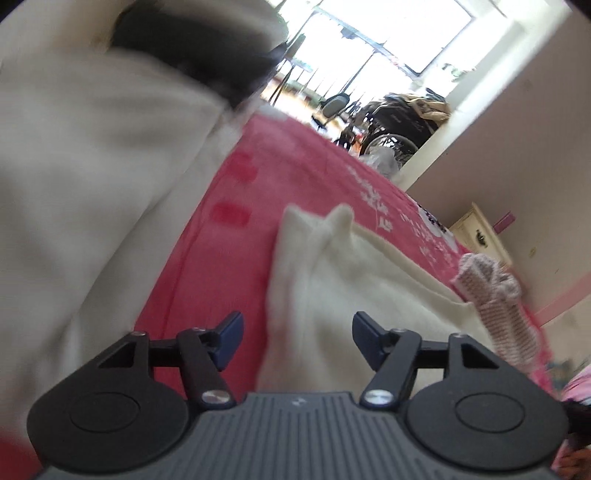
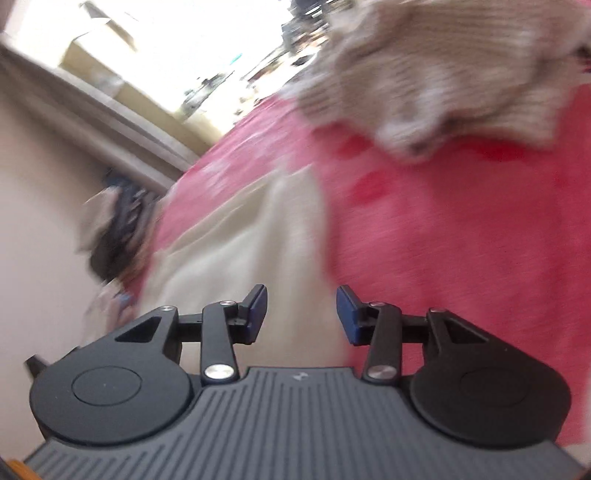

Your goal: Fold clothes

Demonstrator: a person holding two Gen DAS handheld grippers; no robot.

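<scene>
A cream knitted garment [image 1: 354, 280] lies folded on the pink bedspread [image 1: 229, 236], its corner sticking up ahead of my left gripper [image 1: 297, 338]. That gripper is open above the cloth's near edge, nothing between its blue pads. In the right wrist view the same cream garment [image 2: 240, 240] runs away from my right gripper [image 2: 301, 314], which is open over its near end with nothing pinched. A beige striped knit [image 2: 443, 70] lies crumpled further up the bedspread [image 2: 461, 229]; the knit [image 1: 495, 295] also shows at the right in the left wrist view.
A big cream cloth with a dark patch [image 1: 92, 177] fills the left of the left wrist view. Beyond the bed stand a wheelchair [image 1: 391, 125], a bright window [image 1: 388, 33] and a wall with a small cabinet [image 1: 476, 232]. Both views are blurred.
</scene>
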